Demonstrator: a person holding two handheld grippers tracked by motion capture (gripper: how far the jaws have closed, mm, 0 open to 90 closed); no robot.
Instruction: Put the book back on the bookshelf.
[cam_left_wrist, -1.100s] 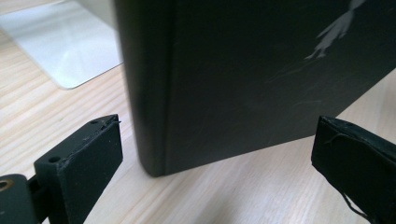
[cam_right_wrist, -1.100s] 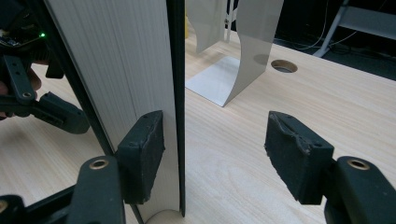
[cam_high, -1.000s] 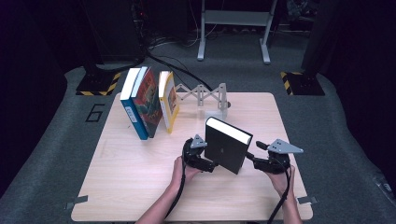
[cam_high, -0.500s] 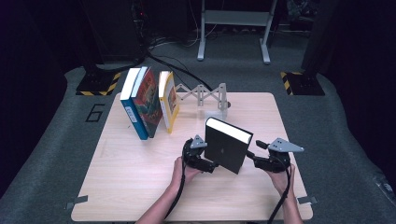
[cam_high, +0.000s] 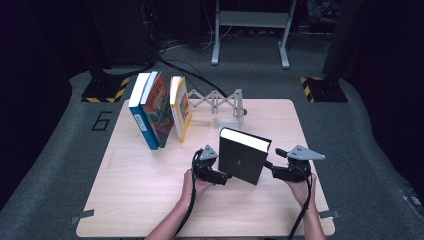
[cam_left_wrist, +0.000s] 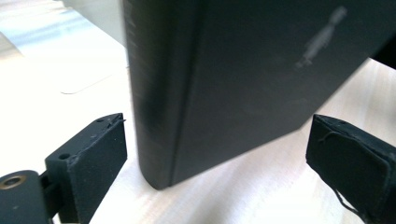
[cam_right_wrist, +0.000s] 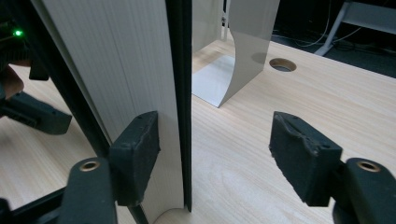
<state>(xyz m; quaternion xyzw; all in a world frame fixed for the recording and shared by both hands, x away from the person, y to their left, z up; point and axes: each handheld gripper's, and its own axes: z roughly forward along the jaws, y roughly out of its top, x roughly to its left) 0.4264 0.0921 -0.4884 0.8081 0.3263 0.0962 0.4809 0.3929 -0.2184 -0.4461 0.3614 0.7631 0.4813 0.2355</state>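
Thick black hardcover book (cam_high: 243, 160) stood upright, not yet shelved beside the leaning books (cam_high: 160, 107). Left gripper (cam_high: 220, 176) wide, apparently untouching; right gripper (cam_high: 270, 166) just opening, straddling its page edge.

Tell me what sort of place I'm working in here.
Probably a lab or studio recording bay: a light wooden table on grey carpet with a painted numeral, yellow-black hazard-striped stand bases, loose black cables, and dark surroundings.
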